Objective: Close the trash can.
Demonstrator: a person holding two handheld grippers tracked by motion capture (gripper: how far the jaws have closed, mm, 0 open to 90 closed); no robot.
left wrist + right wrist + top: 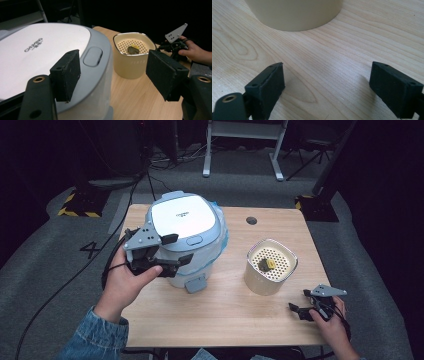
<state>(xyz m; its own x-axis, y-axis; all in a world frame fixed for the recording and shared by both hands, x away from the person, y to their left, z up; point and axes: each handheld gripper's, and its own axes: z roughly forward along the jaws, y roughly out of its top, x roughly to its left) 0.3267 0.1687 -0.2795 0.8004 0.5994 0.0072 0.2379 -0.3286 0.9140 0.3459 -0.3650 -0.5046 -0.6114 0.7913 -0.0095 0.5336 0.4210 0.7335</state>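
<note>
Half the cooker (45, 50) cut off behind left tongs (112, 75).

A light wooden table (215, 315) with plain grain stands on a grey carpet (45, 255). Near its far edge, right of the middle, there is a small round dark hole (251, 220). On the carpet left of the table a "4" (90, 249) is marked in black. A black cable (65, 285) runs across the carpet past that mark toward the near left corner. Beyond the table's two far corners sit two dark bases edged with yellow-and-black stripes, one on the left (80, 206) and one on the right (312, 202). Farther back a white frame (245, 130) stands on two legs, with more loose cables (172, 160) on the floor to its left. The background is dark.
</note>
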